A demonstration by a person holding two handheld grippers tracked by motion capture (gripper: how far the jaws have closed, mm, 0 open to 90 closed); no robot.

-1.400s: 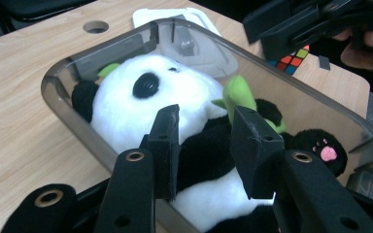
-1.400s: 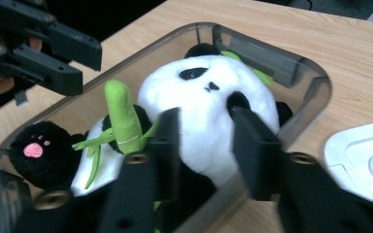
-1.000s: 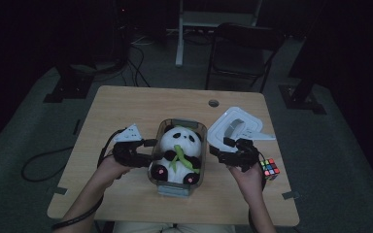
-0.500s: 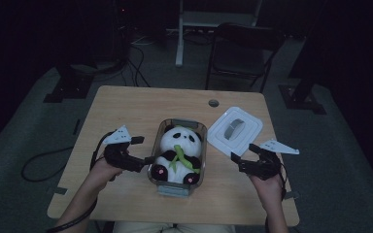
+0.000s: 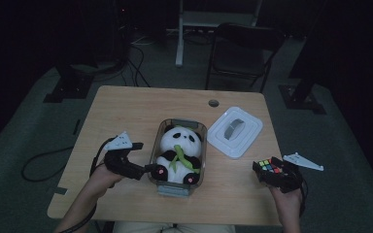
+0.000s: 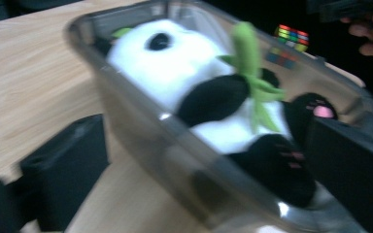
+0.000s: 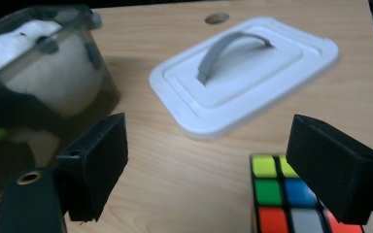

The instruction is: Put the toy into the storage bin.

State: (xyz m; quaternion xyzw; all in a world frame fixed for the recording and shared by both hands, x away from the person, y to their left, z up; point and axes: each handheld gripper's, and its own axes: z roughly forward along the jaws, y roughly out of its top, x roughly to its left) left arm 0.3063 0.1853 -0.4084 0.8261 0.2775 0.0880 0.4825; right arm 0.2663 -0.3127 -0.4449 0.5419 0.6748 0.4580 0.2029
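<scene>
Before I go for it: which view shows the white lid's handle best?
The right gripper view: the lid lies close, its grey handle arching clearly. The high view shows the lid small, beside the container.

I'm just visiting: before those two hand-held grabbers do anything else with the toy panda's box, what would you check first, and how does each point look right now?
1. Black-and-white plush panda lies fully inside the clear plastic rectangular box: ok.
2. White rectangular lid with grey handle is off, lying flat on the light wooden table beside the box: ok, ready to pick up.
3. Left gripper has its jaws open astride the box's wall, having just been opening: ok, nothing gripped.
4. Right gripper is open and holds nothing: ok.
5. Multicoloured puzzle cube sits right at the right gripper's jaw: not ok, it could get nudged.
6. Whether the panda's head clears the rim for the lid: cannot tell.
</scene>
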